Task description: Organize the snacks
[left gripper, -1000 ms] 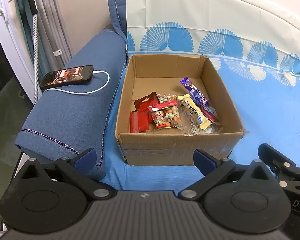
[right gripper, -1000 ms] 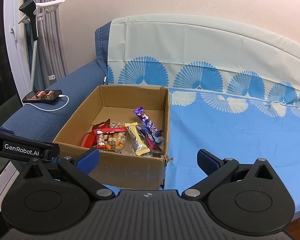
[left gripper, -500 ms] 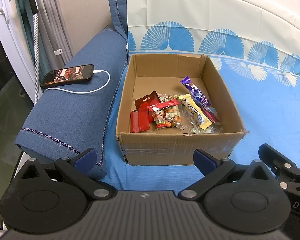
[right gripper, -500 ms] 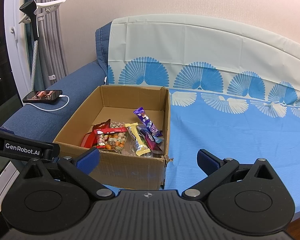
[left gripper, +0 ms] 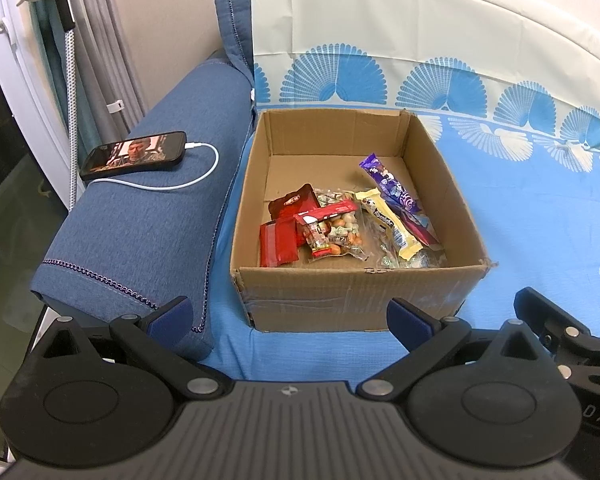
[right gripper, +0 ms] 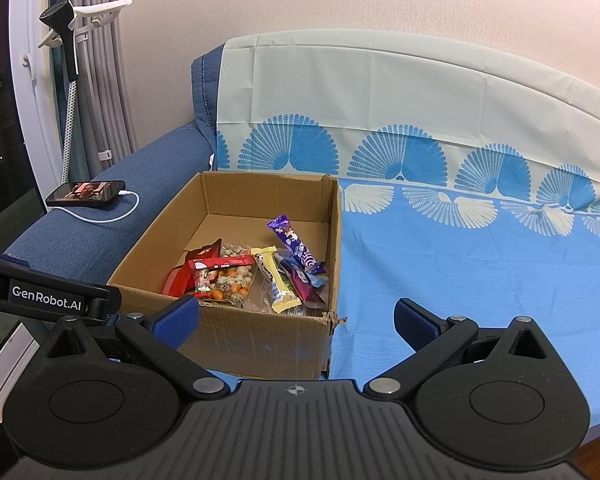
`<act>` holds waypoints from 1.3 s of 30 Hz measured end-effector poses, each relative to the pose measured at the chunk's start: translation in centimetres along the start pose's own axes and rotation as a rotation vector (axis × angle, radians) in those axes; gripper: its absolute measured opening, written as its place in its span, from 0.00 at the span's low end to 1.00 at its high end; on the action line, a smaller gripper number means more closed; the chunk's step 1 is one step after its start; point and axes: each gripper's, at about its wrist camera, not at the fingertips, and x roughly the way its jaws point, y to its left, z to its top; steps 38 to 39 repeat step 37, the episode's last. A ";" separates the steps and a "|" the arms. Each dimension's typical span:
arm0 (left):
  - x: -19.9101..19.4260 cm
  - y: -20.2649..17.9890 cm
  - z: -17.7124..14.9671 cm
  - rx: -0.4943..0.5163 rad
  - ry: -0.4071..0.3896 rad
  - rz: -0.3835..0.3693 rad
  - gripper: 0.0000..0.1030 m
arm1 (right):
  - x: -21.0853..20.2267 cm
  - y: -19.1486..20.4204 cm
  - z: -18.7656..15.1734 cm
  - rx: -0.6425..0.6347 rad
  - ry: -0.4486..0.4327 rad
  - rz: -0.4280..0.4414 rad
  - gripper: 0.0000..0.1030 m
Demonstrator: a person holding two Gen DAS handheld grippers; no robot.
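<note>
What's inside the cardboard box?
Inside the cardboard box lie snacks: red packets, a clear bag of mixed nuts, a yellow bar and a purple wrapper. The pile hides whatever lies underneath it; the back of the floor is bare.

Left tongs (left gripper: 288, 316) gaping, empty; right tongs (right gripper: 296, 320) gaping, empty.

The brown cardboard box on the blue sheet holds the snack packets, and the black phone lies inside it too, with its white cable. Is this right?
Not quite. The black phone with its white cable lies on the blue sofa armrest, outside the brown cardboard box, as the left wrist view shows. The snack packets are indeed inside the box on the blue sheet.
</note>
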 end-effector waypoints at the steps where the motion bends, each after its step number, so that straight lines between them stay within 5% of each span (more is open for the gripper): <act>1: 0.0 0.0 0.0 0.000 0.000 0.000 1.00 | 0.0 0.0 0.0 0.000 0.000 0.000 1.00; 39: -0.1 -0.4 0.2 0.010 0.004 0.016 1.00 | -0.6 -0.1 0.8 0.005 -0.032 0.013 1.00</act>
